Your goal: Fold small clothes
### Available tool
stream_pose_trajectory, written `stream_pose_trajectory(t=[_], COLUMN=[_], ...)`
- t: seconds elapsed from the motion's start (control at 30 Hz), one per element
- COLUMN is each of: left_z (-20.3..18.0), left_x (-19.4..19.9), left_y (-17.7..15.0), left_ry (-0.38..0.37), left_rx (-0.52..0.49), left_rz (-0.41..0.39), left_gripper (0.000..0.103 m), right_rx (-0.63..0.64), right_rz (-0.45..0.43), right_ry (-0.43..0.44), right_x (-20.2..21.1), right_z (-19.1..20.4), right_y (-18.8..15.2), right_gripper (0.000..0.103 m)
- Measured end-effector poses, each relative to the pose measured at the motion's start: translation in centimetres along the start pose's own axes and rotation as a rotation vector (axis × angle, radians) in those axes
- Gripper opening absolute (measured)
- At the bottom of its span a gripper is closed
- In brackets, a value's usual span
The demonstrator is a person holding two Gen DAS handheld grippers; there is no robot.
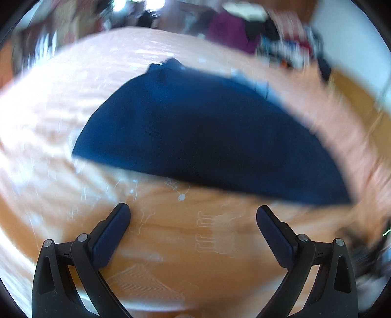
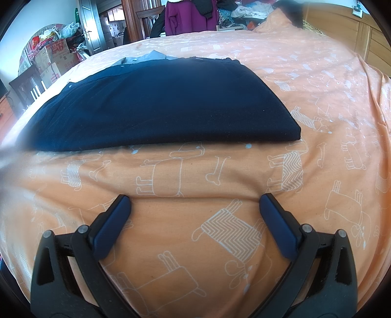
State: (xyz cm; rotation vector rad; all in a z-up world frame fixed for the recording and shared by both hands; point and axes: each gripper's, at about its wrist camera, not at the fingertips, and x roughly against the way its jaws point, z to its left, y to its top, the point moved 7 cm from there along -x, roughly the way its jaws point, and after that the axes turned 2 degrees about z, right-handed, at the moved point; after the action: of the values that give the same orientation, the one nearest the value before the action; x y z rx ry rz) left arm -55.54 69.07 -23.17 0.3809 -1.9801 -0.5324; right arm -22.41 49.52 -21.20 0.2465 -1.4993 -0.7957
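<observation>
Navy garment (image 2: 156,105): folded flat into a rough rectangle, lying on the orange bedsheet (image 2: 317,102), which is printed with white outline dogs. Near edge thick and even; it lies ahead of both grippers, apart from them.

Grey-blue garment (image 2: 151,57): partly under the far edge of the navy piece, only a strip and collar-like corner showing.

Right gripper (image 2: 195,203): jaws wide apart, holding nothing. Both tips rest against a raised crease in the sheet; bare sheet lies between them and the navy garment.

Left gripper (image 1: 193,210): jaws wide apart, holding nothing, over bare sheet just short of the navy garment (image 1: 202,127). This view is heavily motion-blurred; fine detail cannot be read.

Surroundings, right wrist view: stacked cardboard boxes (image 2: 52,58) and plastic bags beyond the far left edge of the bed; a purple coat (image 2: 188,17) hanging behind the bed; wooden headboard panelling (image 2: 352,31) at upper right; a pillow in the same orange print (image 2: 281,22) near it.
</observation>
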Motion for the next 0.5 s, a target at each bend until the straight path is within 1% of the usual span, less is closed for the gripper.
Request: stream_pose_trajectory(t=[0.1,0.13,0.17,0.2,0.23,0.3,0.33,0.37,0.4,0.5], left_z=[1.8,2.4,3.0,3.3,3.6,3.6,3.4,3.3,3.1,2.9], left_x=[2.1,2.5,2.7,2.6,2.2,1.6,1.1,0.5,-0.4,-2.0], left_y=[0.5,0.7,1.0,1.2,1.5,2.3,2.7,3.0,3.2,3.7], left_ry=[-0.233,-0.291,-0.329,-0.347,-0.36,-0.373,-0.379,-0.372,-0.35,-0.307], left_rx=[0.23,0.294,0.344,0.374,0.402,0.417,0.418,0.415,0.414,0.426], left_rz=[-0.053,-0.068,-0.079,-0.079,-0.071,-0.071,-0.069,-0.065,-0.054,-0.058], left_gripper=[0.102,0.102,0.102,0.101,0.097,0.091,0.086,0.083,0.082,0.078], right_rx=[0.005,0.005,0.004,0.004,0.005,0.003,0.002,0.002,0.002,0.001], right_rz=[0.0,-0.001,-0.001,0.0,0.0,-0.001,-0.001,-0.001,-0.001,-0.001], right_ry=[-0.007,-0.007,-0.006,-0.005,-0.006,-0.003,-0.002,-0.003,-0.003,-0.001], right_x=[0.0,0.0,0.0,0.0,-0.1,-0.1,-0.1,-0.1,-0.1,-0.2], right_z=[0.2,0.3,0.3,0.4,0.5,0.4,0.4,0.4,0.4,0.5], right_y=[0.1,0.0,0.0,0.0,0.0,0.0,0.0,0.0,0.0,0.1], right_gripper=[0.103,0.103,0.103,0.103,0.103,0.103,0.103,0.103,0.103,0.103])
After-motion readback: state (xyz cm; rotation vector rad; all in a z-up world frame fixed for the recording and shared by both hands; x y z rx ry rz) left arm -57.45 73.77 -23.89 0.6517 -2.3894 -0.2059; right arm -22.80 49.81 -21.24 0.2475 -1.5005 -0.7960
